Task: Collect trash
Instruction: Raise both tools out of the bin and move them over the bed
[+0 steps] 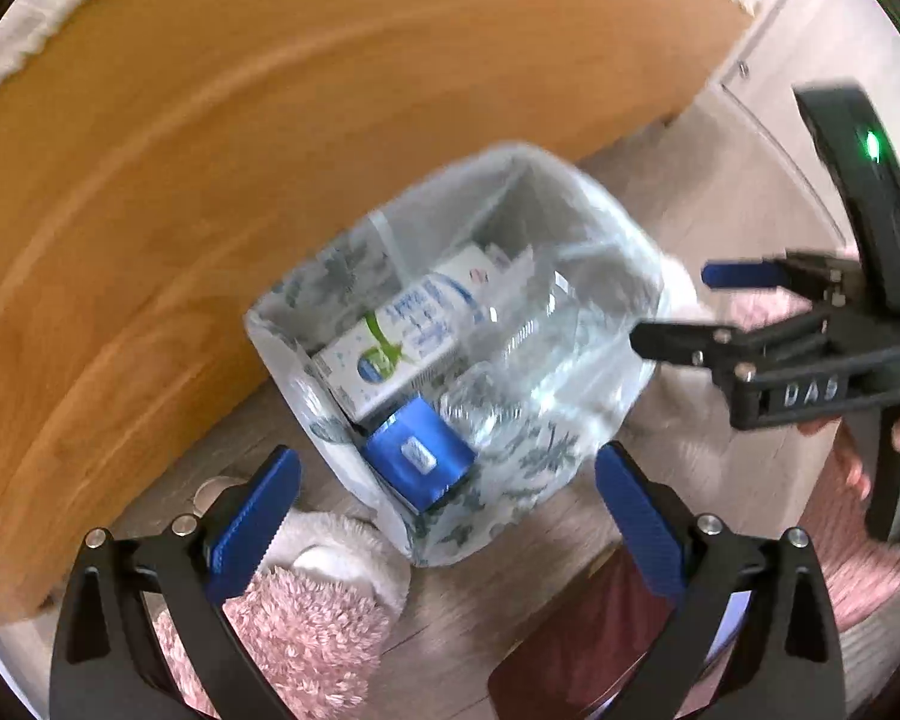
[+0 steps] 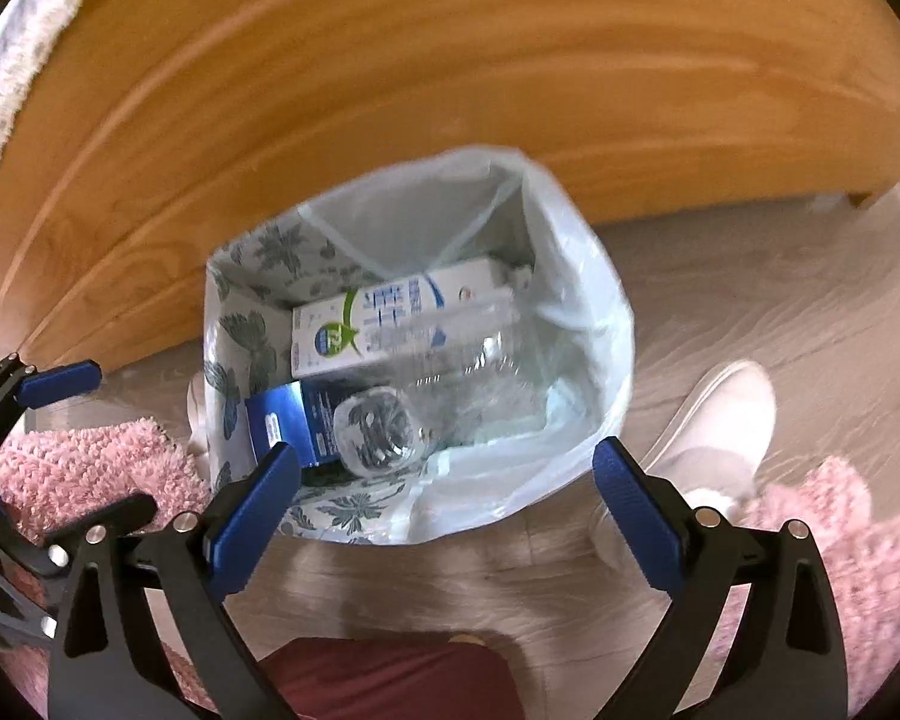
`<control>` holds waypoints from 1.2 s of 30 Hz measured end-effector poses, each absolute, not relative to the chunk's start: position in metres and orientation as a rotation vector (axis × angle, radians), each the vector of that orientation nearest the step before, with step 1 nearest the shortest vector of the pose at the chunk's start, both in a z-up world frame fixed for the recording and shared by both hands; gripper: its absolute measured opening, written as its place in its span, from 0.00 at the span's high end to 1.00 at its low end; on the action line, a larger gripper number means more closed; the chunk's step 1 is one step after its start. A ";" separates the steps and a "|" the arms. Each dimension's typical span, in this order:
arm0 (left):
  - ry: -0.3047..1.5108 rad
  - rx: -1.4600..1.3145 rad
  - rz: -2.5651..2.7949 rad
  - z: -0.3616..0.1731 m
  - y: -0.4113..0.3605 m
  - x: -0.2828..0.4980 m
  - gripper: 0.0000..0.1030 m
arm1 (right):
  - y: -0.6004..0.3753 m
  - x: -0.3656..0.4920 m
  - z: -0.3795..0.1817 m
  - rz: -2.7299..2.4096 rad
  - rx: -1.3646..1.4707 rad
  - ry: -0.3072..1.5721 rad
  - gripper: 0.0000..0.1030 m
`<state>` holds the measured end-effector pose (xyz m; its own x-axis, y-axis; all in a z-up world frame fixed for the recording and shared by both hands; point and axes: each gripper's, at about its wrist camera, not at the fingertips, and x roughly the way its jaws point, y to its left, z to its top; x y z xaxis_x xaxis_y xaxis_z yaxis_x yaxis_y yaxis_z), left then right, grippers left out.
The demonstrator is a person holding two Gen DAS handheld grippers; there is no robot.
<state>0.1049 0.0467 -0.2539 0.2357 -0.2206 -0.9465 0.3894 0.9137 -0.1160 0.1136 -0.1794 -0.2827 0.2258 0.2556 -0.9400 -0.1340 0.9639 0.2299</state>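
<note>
A small bin with a leaf pattern and a clear liner bag [image 1: 528, 192] [image 2: 570, 228] stands on the floor by a wooden bed frame. Inside lie a white milk carton [image 1: 390, 336] [image 2: 384, 312], a blue box [image 1: 420, 456] [image 2: 282, 420] and a clear plastic bottle [image 1: 510, 372] [image 2: 426, 384]. My left gripper [image 1: 447, 498] hovers above the bin, open and empty. My right gripper [image 2: 447, 498] hovers above the bin's near edge, open and empty; it also shows at the right of the left wrist view [image 1: 672, 306].
The wooden bed frame [image 1: 210, 150] [image 2: 450, 60] stands behind the bin. Pink fluffy slippers [image 1: 306, 630] [image 2: 90, 462] and white shoes [image 2: 714, 420] are on the wood-look floor [image 2: 750, 300]. A dark red garment [image 2: 390, 684] lies below the grippers.
</note>
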 end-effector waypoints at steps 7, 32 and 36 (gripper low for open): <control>1.046 0.089 -0.419 -0.203 0.050 0.095 0.07 | -0.181 0.113 -0.236 0.292 0.048 1.172 0.09; 0.631 -0.046 -0.267 -0.041 0.070 0.075 0.07 | -0.224 0.088 -0.064 0.306 -0.062 0.714 0.09; 0.639 -0.062 -0.266 -0.046 0.083 0.072 0.07 | -0.224 0.081 -0.065 0.327 -0.103 0.687 0.09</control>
<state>0.0718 0.0827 -0.0461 0.7701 -0.2641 -0.5807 0.2263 0.9642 -0.1384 0.0812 -0.2241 -0.0655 0.7244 0.2622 -0.6376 -0.3295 0.9441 0.0139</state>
